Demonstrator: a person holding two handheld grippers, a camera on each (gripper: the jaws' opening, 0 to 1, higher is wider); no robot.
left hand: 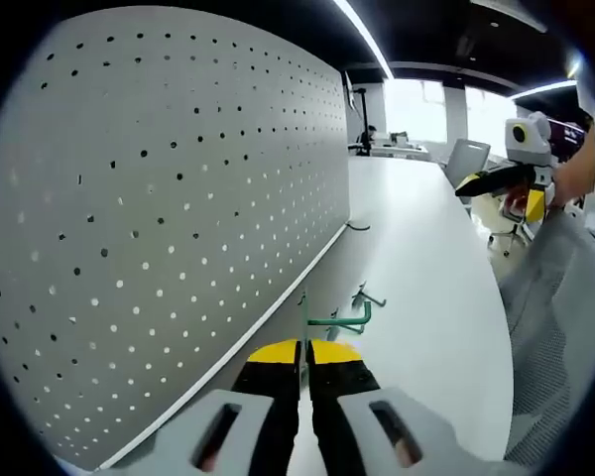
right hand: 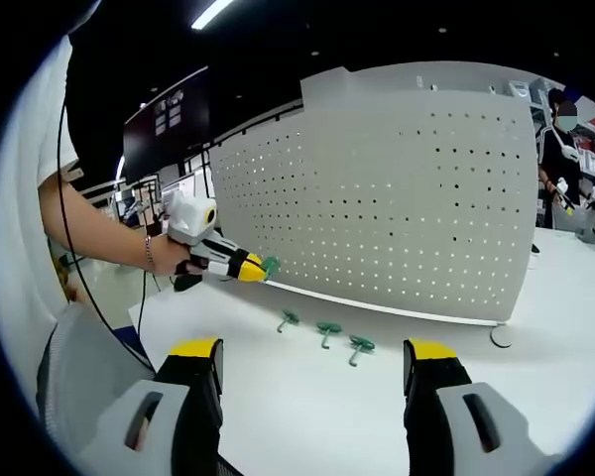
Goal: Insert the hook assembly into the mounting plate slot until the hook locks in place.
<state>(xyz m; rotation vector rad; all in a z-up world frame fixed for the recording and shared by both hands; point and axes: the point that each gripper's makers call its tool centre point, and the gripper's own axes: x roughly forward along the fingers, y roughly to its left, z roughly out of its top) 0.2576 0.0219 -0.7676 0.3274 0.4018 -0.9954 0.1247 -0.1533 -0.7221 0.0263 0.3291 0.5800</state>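
The left gripper is clamped on a green hook held near the pegboard but not yet seated, the right gripper gapes empty, and three hooks wait on the table.

Support surface: white table, long, smooth top, also seen running lengthwise in the left gripper view. A grey perforated panel stands upright on it, bottom edge meeting the tabletop along a straight line. Three green hooks lie loose on the table in a short row just in front of the panel's base, close together but apart from each other (exact orientation hard to read). A small dark hook lies near the panel's right end.
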